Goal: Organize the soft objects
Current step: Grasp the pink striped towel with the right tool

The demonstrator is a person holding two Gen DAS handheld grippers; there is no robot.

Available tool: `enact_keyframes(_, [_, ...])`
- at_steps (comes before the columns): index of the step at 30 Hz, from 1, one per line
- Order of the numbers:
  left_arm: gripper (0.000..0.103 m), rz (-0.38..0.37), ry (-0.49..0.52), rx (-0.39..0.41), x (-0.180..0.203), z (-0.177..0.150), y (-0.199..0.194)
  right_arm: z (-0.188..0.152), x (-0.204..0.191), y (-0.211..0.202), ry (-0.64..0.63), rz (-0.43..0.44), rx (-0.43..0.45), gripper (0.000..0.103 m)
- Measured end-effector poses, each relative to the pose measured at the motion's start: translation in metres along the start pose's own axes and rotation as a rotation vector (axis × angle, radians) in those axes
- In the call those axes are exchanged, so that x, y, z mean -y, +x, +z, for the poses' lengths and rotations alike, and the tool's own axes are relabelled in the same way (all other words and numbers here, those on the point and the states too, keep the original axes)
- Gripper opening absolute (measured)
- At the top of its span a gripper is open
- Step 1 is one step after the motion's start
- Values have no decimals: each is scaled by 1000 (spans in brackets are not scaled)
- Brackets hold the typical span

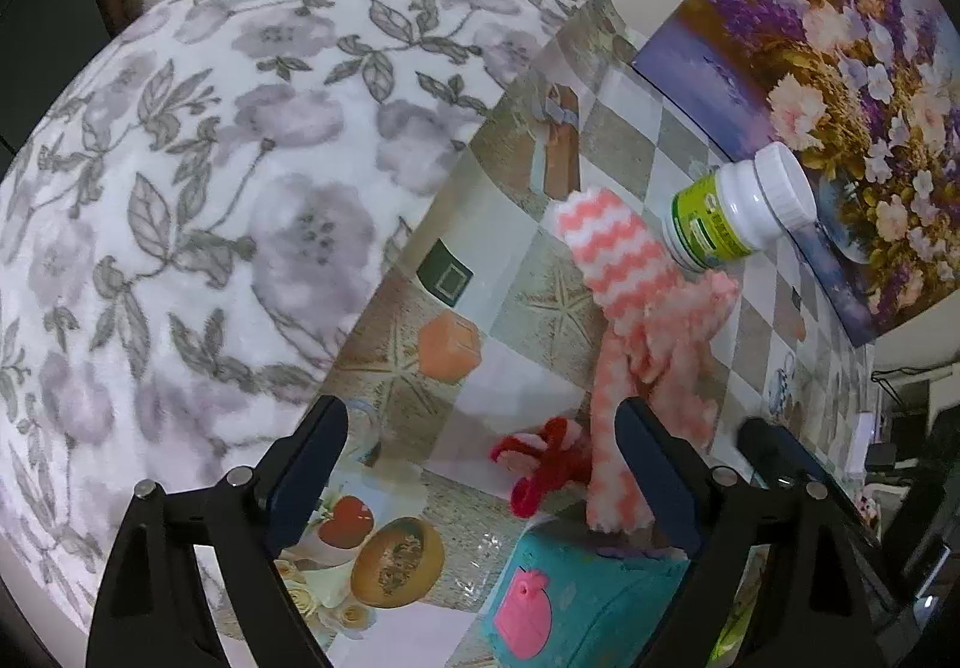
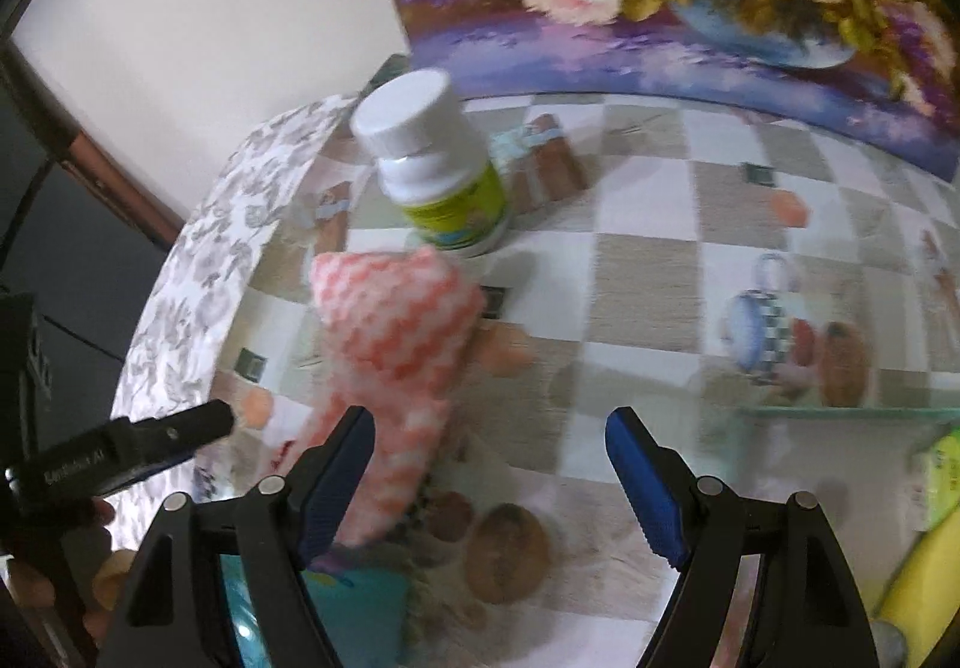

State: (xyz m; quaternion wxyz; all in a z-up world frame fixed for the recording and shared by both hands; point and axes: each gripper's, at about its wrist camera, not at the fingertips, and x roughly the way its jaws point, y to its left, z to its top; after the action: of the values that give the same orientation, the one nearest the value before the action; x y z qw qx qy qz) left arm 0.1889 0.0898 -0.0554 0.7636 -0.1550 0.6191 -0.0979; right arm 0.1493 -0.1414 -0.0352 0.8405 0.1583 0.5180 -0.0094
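So far, you have little sorted, judging by how things lie. Your fluffy pink-and-white zigzag cloth [image 1: 624, 308] sprawls loose across the checked, picture-printed tablecloth [image 1: 516, 272], its far end just beside the white-capped plastic bottle with the green label [image 1: 735, 212]. Near you, a small red-and-white twisted plush piece [image 1: 543, 461] lies touching the cloth's near end, and a teal fabric pouch with a pink patch [image 1: 564, 602] sits nearer still, the cloth's near end overlapping its top edge.

Your left gripper [image 1: 480, 473] hangs over the red piece with its jaws spread wide and nothing between the pads. Your right gripper [image 2: 489, 479] is likewise released, empty, with the zigzag cloth [image 2: 390, 362] by its left finger.

To the left lies a large grey-floral fleece cushion [image 1: 198, 200]. Gathering all the soft items looks yet to be done.
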Motion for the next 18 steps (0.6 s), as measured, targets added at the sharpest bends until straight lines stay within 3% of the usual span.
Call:
enact_keyframes(3, [85,-5,6,-11,1,0,2,-1,-10,13,-19,15,-19,82])
enact_keyframes(14, [84,6,18,-13,2,-2,5,-6,-18,40,-3,110,-54,82])
enact_keyframes(18, [79,7,25,-17,1,-2,3,3,-19,41,-4,81,-48,82])
